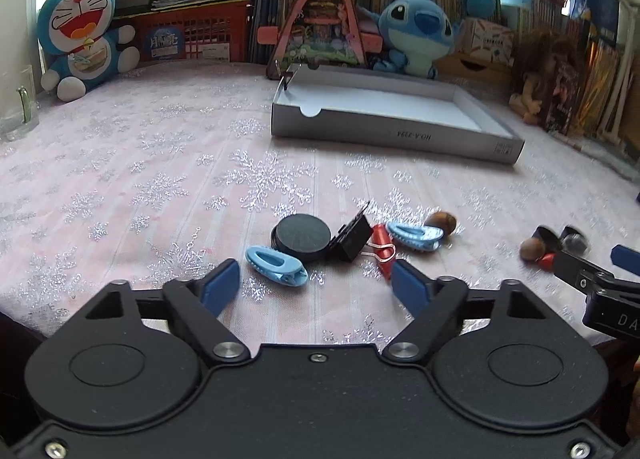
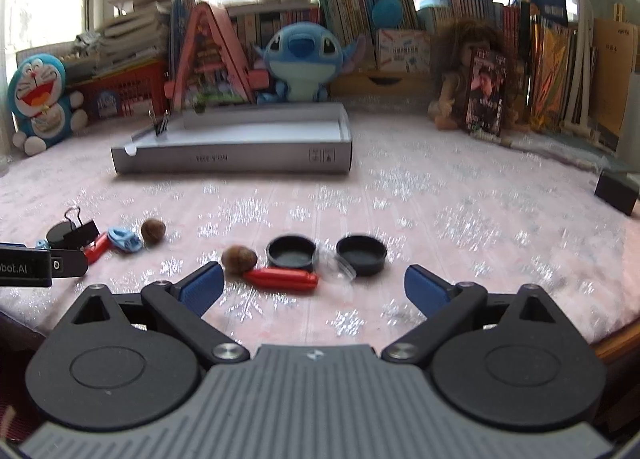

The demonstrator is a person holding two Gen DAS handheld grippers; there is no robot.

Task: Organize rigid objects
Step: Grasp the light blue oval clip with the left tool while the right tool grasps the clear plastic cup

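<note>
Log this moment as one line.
left tool: open, empty | right tool: open, empty | box: one binder clip | rest: on cloth

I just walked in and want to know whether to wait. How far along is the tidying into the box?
Barely begun. Done: one black binder clip already stands in the gray box. In hand: nothing; the left gripper and right gripper are both empty. Left: blue clips, red clips, black lids and brown nuts still lie on the tablecloth.
</note>
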